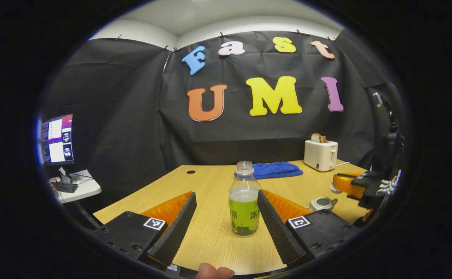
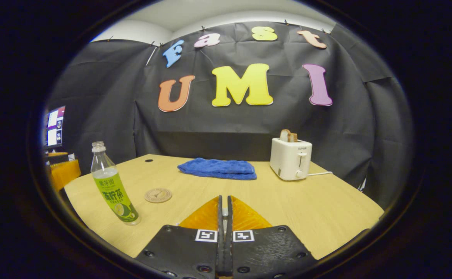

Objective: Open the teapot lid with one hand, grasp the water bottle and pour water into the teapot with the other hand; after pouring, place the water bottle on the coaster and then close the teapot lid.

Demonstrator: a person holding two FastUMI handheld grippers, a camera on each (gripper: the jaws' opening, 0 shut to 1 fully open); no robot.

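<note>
The water bottle (image 1: 244, 201) stands upright on the bench (image 1: 210, 228), cap up, between the spread fingers (image 1: 175, 228) of the left gripper (image 1: 226, 223), untouched. The right gripper (image 2: 224, 228) has its fingers pressed together, possibly pinching something small. The coaster (image 2: 158, 195) lies just beside the bottle.

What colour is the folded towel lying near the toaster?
Blue; the folded cloth towel shows best in the right gripper view, beside the white toaster.

— Where's the water bottle (image 1: 244, 201)?
— Upright on the surface (image 1: 210, 182), clear, green label, partly filled, cap on.
— The teapot (image 1: 322, 203)?
— Small, pale, lid off, at the bottle's three o'clock.
— The coaster (image 2: 158, 195)?
— Round, flat, near the bottle's one o'clock.
</note>
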